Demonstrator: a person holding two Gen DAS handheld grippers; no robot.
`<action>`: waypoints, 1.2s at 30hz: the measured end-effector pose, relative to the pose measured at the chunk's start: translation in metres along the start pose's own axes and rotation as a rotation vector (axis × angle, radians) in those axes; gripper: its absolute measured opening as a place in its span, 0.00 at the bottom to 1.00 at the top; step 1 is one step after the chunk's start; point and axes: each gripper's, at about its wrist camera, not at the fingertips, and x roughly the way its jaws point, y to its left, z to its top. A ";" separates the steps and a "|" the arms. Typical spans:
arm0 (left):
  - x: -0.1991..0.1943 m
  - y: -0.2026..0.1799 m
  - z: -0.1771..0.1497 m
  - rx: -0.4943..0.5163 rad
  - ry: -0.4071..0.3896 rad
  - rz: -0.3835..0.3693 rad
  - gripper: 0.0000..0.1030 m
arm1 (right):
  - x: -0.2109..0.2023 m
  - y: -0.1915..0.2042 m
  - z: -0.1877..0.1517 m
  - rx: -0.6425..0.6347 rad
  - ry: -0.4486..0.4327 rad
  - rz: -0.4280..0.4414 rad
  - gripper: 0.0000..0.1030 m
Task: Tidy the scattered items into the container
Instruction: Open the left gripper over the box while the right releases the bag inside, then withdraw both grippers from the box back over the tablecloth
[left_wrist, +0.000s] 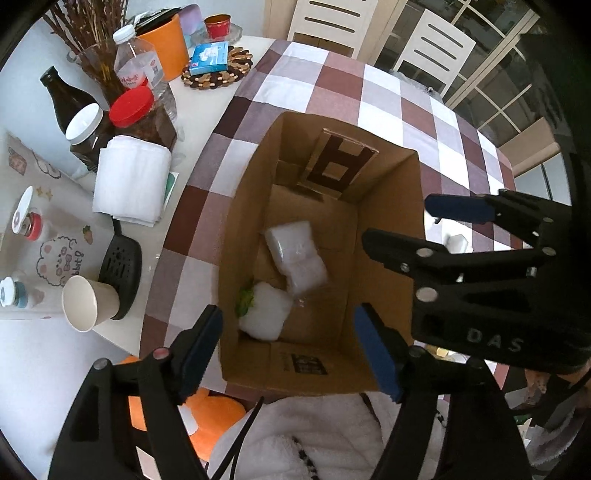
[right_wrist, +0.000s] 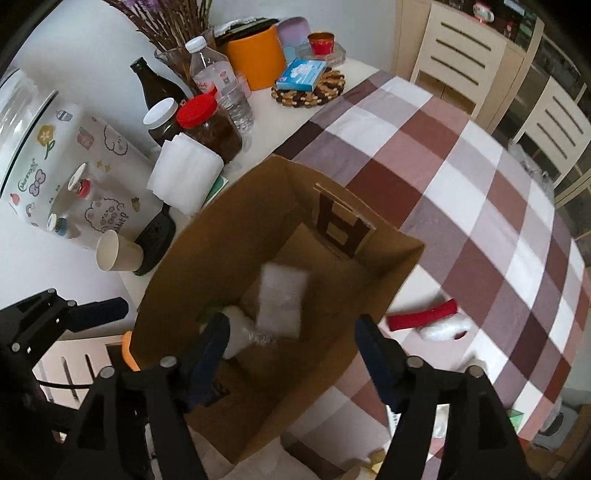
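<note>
A brown cardboard box stands open on the checked tablecloth. On its floor lie a white plastic packet and a second white packet with a green scrap beside it. My left gripper hangs above the box's near end, open, with nothing between its blue pads. My right gripper points down into the same box, also open and empty; a blurred white packet lies below it. Right of the box, a red roll and a white packet rest on the cloth.
Left of the box the white table holds a paper cup on its side, a black slotted spatula, folded tissues, jars, bottles, an orange pot and a blue box on a trivet. White chairs stand beyond.
</note>
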 end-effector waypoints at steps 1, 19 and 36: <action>0.000 -0.001 0.000 0.001 0.001 0.001 0.74 | -0.003 0.000 -0.001 0.002 -0.005 -0.002 0.71; -0.005 -0.044 -0.006 0.109 0.016 0.001 0.80 | -0.039 -0.040 -0.047 0.130 -0.051 -0.059 0.74; 0.008 -0.142 -0.020 0.322 0.061 -0.023 0.80 | -0.061 -0.112 -0.135 0.350 -0.049 -0.119 0.74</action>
